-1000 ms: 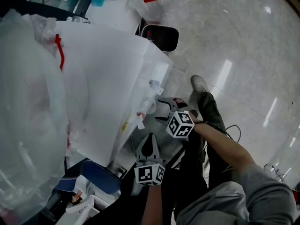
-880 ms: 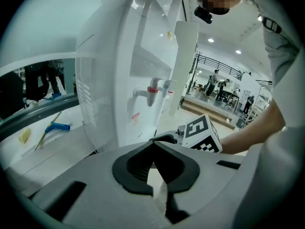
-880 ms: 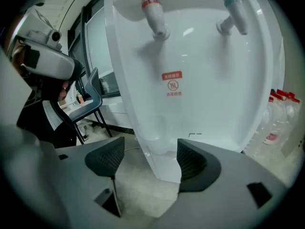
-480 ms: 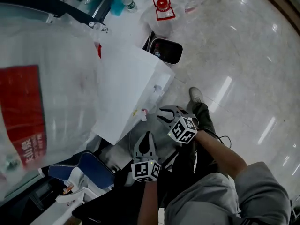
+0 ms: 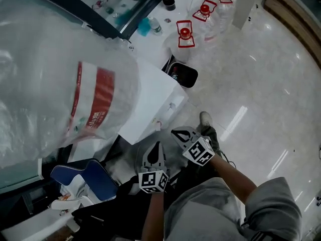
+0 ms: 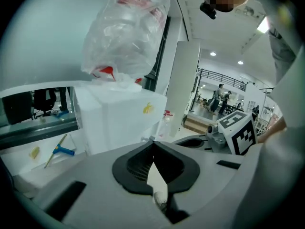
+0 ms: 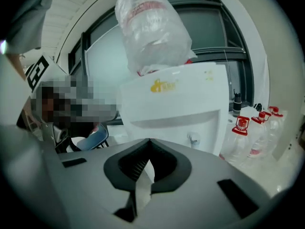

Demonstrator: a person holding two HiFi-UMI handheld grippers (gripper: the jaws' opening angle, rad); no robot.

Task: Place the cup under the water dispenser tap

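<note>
No cup visible under the tap [image 7: 192, 138] of the water dispenser [image 7: 176, 99]. Left gripper [image 6: 152, 143], right gripper [image 7: 149, 141]: jaws together, empty, in front of the water dispenser. Placement judged outstanding.

A grey long-sleeved top [image 5: 210, 212] is being worn, with the right sleeve [image 5: 273, 205] hanging loose and creased. Dark trousers [image 5: 196, 170] and a pale shoe [image 5: 204, 118] are being worn below it. The left gripper [image 5: 157, 144] and the right gripper [image 5: 175, 131] are being shown as light grey shells. Black ribbed linings [image 6: 138, 166] are being seen around the jaws and dark rectangular slots [image 6: 66, 202] in the shells. A white cube with black square markers is being carried on each, the left cube [image 5: 153, 181] and the right cube [image 5: 199, 151].
</note>
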